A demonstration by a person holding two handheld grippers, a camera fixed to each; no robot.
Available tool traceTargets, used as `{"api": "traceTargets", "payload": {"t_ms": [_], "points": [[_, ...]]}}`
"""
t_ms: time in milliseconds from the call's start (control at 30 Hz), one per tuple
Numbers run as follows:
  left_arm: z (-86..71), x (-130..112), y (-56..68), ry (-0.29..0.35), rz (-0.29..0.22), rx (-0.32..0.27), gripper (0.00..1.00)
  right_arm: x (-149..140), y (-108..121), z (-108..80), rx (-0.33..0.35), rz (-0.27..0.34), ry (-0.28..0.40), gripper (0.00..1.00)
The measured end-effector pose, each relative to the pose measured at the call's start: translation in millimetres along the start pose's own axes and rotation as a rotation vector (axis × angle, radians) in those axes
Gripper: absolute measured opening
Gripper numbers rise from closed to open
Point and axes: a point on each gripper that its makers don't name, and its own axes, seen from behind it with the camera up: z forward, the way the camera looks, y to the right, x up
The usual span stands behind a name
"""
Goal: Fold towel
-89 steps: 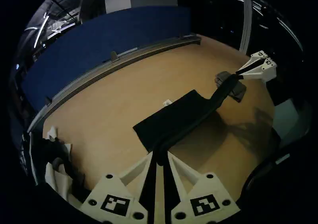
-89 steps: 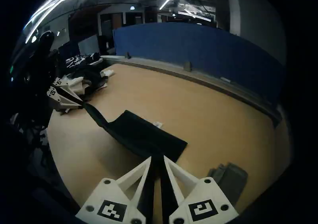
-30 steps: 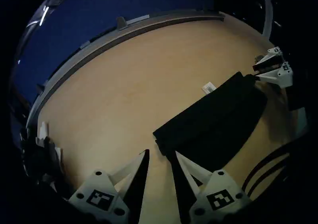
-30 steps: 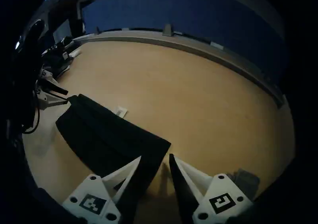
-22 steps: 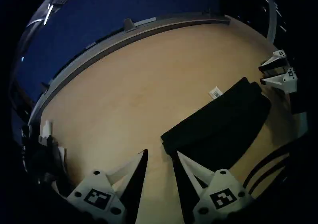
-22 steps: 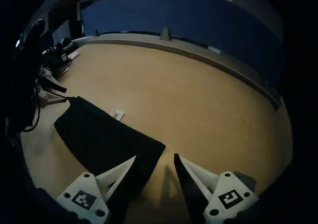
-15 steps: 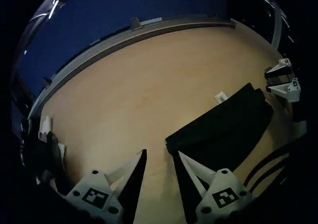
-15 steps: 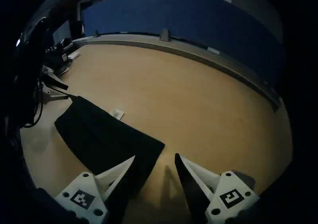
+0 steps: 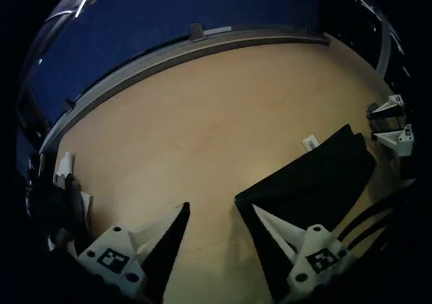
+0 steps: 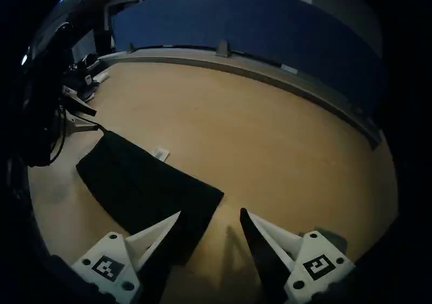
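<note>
- Left gripper (image 9: pixel 218 209): jaws spread wide, nothing held between them
- Towel (image 9: pixel 310 177): dark, folded into a flat oblong, lying on the wooden table (image 9: pixel 189 126); in the left gripper view its near corner sits just ahead of the gap between the fingers, toward the right-hand finger, which overlaps the cloth in the picture; contact cannot be told
- Small white label (image 9: pixel 310 142) pokes out from the towel's far long edge, flat on the table
- Right gripper (image 10: pixel 210 213): jaws also wide apart, empty; in the right gripper view the towel's near corner lies just in front of the gap, and the left-hand finger overlaps the cloth edge in the picture
- In the left gripper view, the right gripper (image 9: pixel 375 123) sits at the towel's far end, fingers parted, apart from the cloth
- In the right gripper view, the left gripper (image 10: pixel 98 120) sits close by the towel's far corner, fingers parted
- Blue partition (image 10: pixel 259 34) runs along the table's far edge, behind a grey rail (image 10: pixel 254 69)
</note>
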Motion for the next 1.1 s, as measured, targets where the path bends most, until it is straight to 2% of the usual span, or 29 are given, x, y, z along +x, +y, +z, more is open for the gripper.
{"api": "traceTargets", "payload": {"t_ms": [67,133,467,867,1100], "points": [[0.9,-0.1,-1.3,0.002,-0.002,0.005,0.93,0.1,-0.1,0.4,0.0,0.0,0.002,0.77],[1.4,0.6,-3.5,0.007,-0.002,0.015,0.94,0.7,-0.1,0.2,0.001,0.002,0.005,0.77],[3.6,3.8,-11.4,0.016,-0.013,0.051,0.94,0.0,-0.9,-0.9,0.004,0.0,0.008,0.78],[8.0,7.6,-14.0,0.008,-0.015,0.063,0.95,-1.6,-1.9,-4.6,0.011,0.0,0.012,0.78],[4.6,7.2,-13.0,0.013,-0.026,0.059,0.95,-2.3,-1.0,-6.5,0.013,-0.003,0.013,0.78]]}}
